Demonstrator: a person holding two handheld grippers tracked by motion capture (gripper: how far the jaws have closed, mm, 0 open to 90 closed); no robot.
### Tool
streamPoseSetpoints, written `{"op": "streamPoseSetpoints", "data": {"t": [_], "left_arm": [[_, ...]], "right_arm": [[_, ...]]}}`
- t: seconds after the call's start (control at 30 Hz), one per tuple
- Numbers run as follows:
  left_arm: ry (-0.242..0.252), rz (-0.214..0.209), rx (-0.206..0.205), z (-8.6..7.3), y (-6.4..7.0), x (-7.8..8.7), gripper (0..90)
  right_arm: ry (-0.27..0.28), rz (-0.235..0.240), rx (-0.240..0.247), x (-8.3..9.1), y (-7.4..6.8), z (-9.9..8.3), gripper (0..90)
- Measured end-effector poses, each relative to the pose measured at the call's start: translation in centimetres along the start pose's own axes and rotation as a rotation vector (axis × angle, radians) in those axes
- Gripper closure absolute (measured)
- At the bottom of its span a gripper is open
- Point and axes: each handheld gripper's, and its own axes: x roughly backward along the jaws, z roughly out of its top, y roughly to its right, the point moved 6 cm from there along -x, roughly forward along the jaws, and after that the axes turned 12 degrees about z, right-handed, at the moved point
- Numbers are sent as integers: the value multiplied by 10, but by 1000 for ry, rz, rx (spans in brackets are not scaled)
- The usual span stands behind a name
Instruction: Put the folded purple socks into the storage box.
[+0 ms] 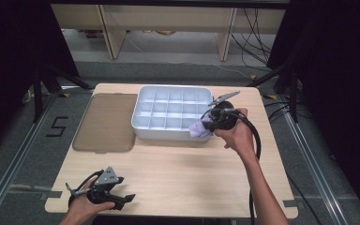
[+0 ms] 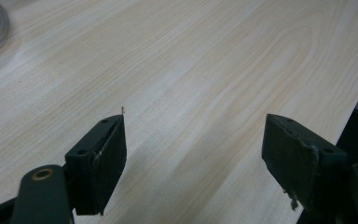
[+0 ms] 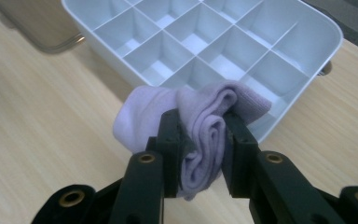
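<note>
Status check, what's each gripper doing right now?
Right gripper shut on sock, at tray corner. Left gripper open, idle over table. Nothing blocking.

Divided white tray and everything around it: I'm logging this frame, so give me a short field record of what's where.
tray: white divided tray, compartments empty, at table's far middle
lid: brown translucent lid, flat, left of tray
cloth: rolled lilac cloth, over tray's near right corner
right gripper: right gripper shut on cloth
left gripper: left gripper open, low over bare table, near left corner
</note>
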Motion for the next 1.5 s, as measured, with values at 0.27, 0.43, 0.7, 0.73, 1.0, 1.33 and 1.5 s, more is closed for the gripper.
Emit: {"op": "streamPoseSetpoints", "data": {"t": [0.27,0.43,0.7,0.73,1.0,1.33,1.5], "left_arm": [[9,-5,5,1,1,-1,215],[7,-7,4,1,2,-1,215],[8,-12,6,1,2,-1,215],[6,-11,5,0,2,-1,215],[-3,-13,0,0,2,-1,215],[-5,-19,-13,-1,3,-1,215],[-17,-9,3,-2,4,-2,215]], "right_arm": [[-51,-56,-39,-5,24,22,722],[-95,-97,-53,-16,39,30,722],[-175,-143,-72,-41,58,28,722],[-179,-144,-79,-43,58,28,722],[-231,-186,-65,-62,69,24,722],[-331,-262,1,-79,71,20,722],[-367,-275,34,-86,69,17,722]]}}
